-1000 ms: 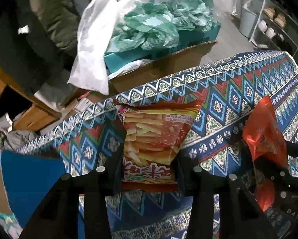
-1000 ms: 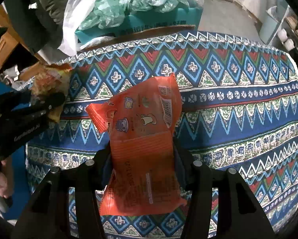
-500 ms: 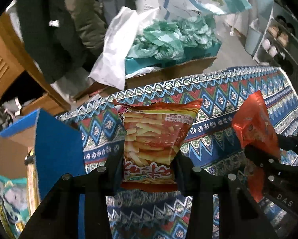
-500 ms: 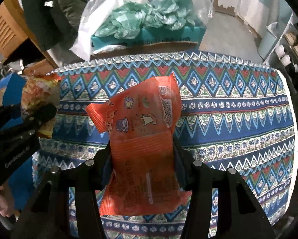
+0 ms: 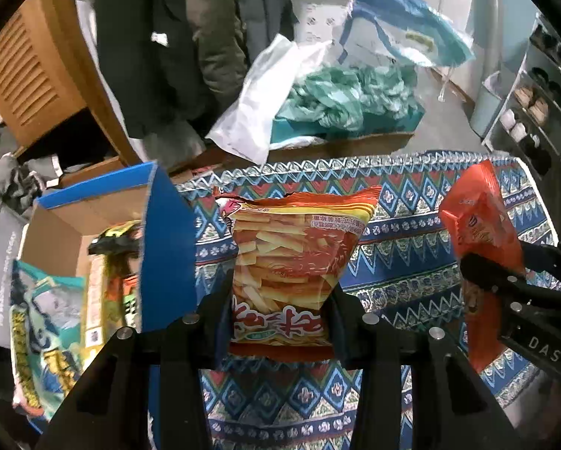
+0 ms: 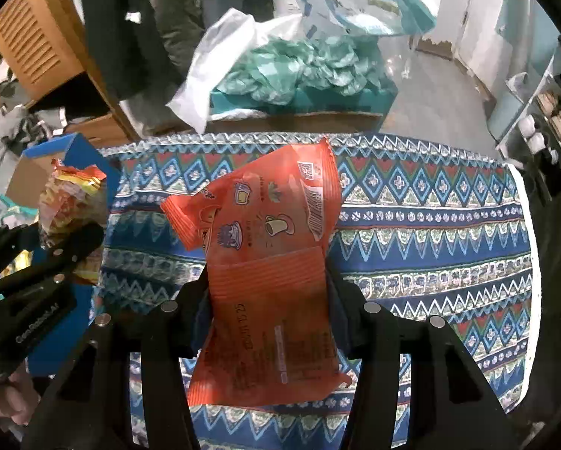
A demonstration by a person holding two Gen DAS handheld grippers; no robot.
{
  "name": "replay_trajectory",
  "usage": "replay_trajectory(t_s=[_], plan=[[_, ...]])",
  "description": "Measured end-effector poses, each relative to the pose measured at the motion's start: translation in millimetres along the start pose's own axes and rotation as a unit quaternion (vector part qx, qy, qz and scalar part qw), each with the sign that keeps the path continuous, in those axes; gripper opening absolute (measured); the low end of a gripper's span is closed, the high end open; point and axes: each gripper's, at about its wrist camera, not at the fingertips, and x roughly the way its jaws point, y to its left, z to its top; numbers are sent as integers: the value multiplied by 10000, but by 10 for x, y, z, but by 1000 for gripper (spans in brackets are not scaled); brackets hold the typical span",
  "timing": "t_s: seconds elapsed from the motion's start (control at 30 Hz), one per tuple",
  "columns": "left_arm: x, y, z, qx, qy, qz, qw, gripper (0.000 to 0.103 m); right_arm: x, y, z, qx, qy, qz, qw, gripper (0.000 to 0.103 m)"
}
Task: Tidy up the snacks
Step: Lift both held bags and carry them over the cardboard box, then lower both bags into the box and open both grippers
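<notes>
My left gripper (image 5: 280,311) is shut on a red and yellow fries snack bag (image 5: 291,262) and holds it upright above the patterned tablecloth (image 5: 404,240). My right gripper (image 6: 269,300) is shut on an orange snack packet (image 6: 269,262), also lifted above the cloth. Each gripper shows in the other view: the right one with its orange packet (image 5: 479,225) at the right, the left one with the fries bag (image 6: 70,195) at the left. An open blue cardboard box (image 5: 93,232) with several snack bags inside stands to the left of the table.
Beyond the table's far edge is a cardboard box (image 5: 318,146) piled with green and white plastic bags (image 5: 336,97). Dark coats (image 5: 160,48) hang behind. A wooden cabinet (image 5: 33,71) is at the left and a shoe rack (image 5: 535,105) at the right.
Both grippers have risen and pulled back with their bags. The views now take in more of the room, and the blue box with snacks has come into sight at the left.
</notes>
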Motion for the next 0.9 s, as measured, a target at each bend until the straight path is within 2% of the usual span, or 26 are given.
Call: replay_trajectory(t_s=[0.47, 0.63, 0.9], plan=[[-535, 233, -167, -300, -251, 48, 9992, 44, -398, 303, -4, -309, -255, 114, 9991, 52], [-684, 424, -233, -468, -309, 131, 9983, 44, -439, 541, 38, -438, -298, 348, 9980, 52], [-850, 940, -309, -865, -461, 416, 9943, 44, -431, 1088, 153, -808, -308, 626, 9943, 52]])
